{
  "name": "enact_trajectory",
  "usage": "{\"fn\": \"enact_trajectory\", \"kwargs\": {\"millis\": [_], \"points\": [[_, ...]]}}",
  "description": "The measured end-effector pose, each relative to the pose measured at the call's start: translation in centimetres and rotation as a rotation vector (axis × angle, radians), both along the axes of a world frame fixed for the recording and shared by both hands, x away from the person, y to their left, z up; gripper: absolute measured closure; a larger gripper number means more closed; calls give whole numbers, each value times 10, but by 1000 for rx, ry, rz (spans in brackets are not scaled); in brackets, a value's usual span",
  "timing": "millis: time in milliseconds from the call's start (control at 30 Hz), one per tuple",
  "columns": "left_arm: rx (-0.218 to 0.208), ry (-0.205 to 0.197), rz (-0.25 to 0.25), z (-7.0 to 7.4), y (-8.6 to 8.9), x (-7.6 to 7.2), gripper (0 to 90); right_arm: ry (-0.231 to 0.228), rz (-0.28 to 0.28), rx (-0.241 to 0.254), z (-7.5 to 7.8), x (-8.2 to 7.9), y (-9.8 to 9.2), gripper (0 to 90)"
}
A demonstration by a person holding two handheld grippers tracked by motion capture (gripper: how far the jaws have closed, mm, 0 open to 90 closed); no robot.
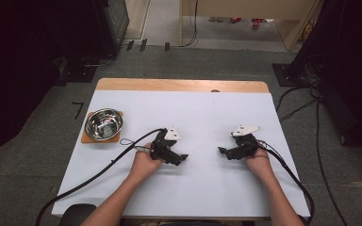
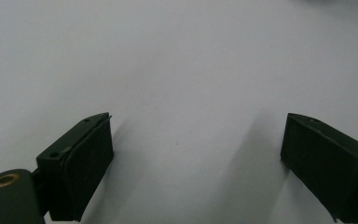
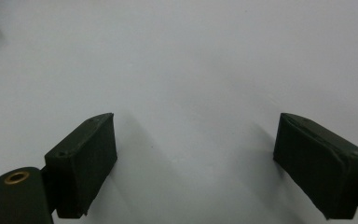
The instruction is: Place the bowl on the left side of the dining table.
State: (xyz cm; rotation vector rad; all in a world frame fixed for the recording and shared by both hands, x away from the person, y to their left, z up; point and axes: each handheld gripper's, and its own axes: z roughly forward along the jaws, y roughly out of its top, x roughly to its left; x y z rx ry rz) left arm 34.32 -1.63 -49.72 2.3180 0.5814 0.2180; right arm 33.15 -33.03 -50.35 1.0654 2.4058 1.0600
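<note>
1. Currently the left gripper (image 1: 183,157) and the right gripper (image 1: 222,150) are resting on the white table (image 1: 202,117), jaws apart, gripping nothing.
2. A shiny round steel bowl (image 1: 103,124) on a square cork mat (image 1: 88,138) is lying far-left, nearer the left gripper.

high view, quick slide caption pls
Both grippers, left and right, open and empty, facing inward on white table; steel bowl far left.

A bowl (image 1: 103,124) sat on a mat (image 1: 87,138) at the surface's (image 1: 202,113) left edge, left of both grippers.
</note>
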Motion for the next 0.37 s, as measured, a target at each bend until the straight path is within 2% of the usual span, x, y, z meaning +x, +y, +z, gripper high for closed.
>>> {"fn": "enact_trajectory", "kwargs": {"millis": [133,367], "points": [[-22,20,-20,-2,0,1,6,1,0,0,0,0,0,127],[-16,13,-23,-3,0,0,2,1,-1,0,0,0,0,126]]}}
